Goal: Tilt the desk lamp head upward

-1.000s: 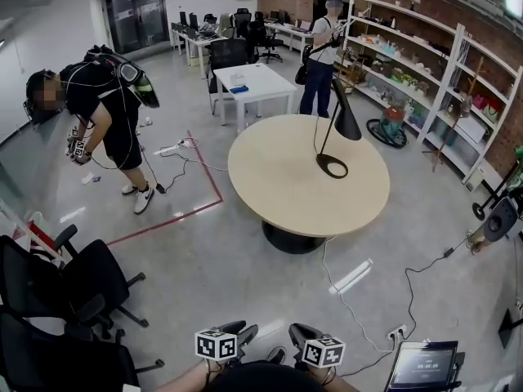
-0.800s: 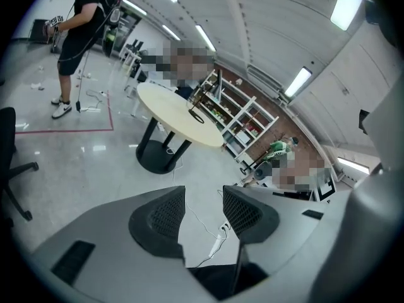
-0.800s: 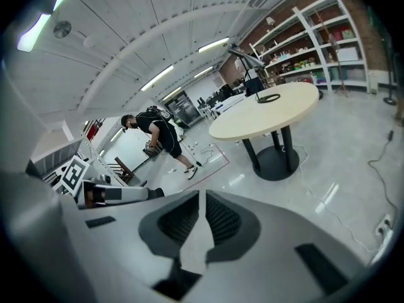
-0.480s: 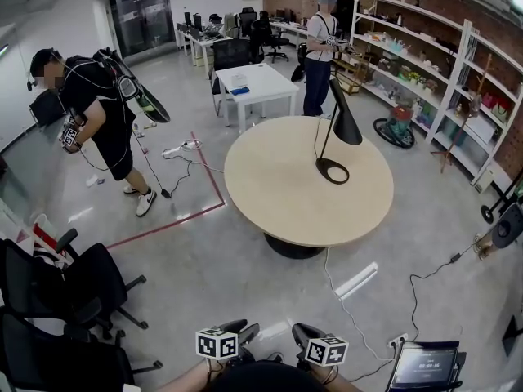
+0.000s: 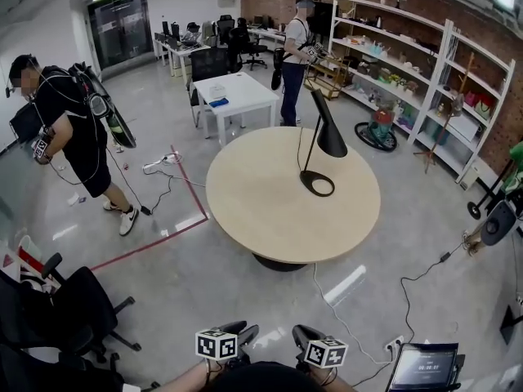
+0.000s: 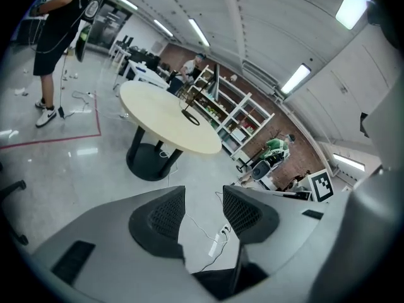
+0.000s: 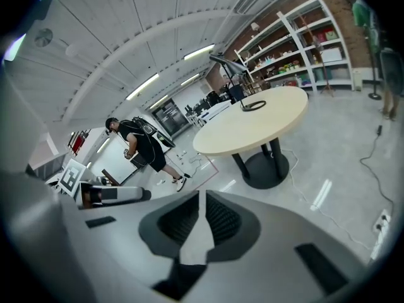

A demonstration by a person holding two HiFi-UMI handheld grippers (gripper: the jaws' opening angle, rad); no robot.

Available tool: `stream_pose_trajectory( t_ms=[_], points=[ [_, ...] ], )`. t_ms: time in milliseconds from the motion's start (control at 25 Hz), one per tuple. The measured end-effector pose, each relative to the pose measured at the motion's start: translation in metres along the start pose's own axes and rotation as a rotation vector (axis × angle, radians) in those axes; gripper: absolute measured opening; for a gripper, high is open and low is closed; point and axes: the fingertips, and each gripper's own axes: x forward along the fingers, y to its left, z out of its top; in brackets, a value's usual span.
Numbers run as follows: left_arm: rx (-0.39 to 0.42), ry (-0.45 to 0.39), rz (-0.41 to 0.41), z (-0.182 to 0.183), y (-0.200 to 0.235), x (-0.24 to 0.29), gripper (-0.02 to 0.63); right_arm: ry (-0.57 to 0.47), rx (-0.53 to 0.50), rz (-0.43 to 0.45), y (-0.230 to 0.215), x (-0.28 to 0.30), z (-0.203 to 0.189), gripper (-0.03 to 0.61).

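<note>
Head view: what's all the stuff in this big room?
desk lamp: 1, black, on the round table
round table: 1, cream top, mid-room
white table: 1, white, behind the round table
shelves: 1 run, white, along the right wall
office chairs: several, black, bottom left
person at left: 1, black clothes, near the tape
person at back: 1, white top, by the shelves
floor tape: 1 line, red, left of round table
screen: 1, dark, bottom right
left gripper: 1, grey, bottom edge, jaws apart, empty
right gripper: 1, grey, bottom edge, jaws shut, empty
</note>
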Motion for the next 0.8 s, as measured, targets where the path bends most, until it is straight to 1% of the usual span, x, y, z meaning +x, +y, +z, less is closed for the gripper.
stream_pose_trajectory(
  t_ms=[280,560,800],
  points=[
    [0.018,0.02,-0.029,0.046,0.017,0.01,0.194,-0.024,0.026,-0.037,0.004,0.026,0.031,0.034],
    [0.017,0.052,-0.058,0.078,0.06,0.022,0.193,-0.022,0.058,-0.066,0.014,0.074,0.043,0.034],
    [0.016,0.077,-0.1,0.103,0.083,0.035,0.193,-0.031,0.079,-0.1,0.021,0.099,0.059,0.034]
  ],
)
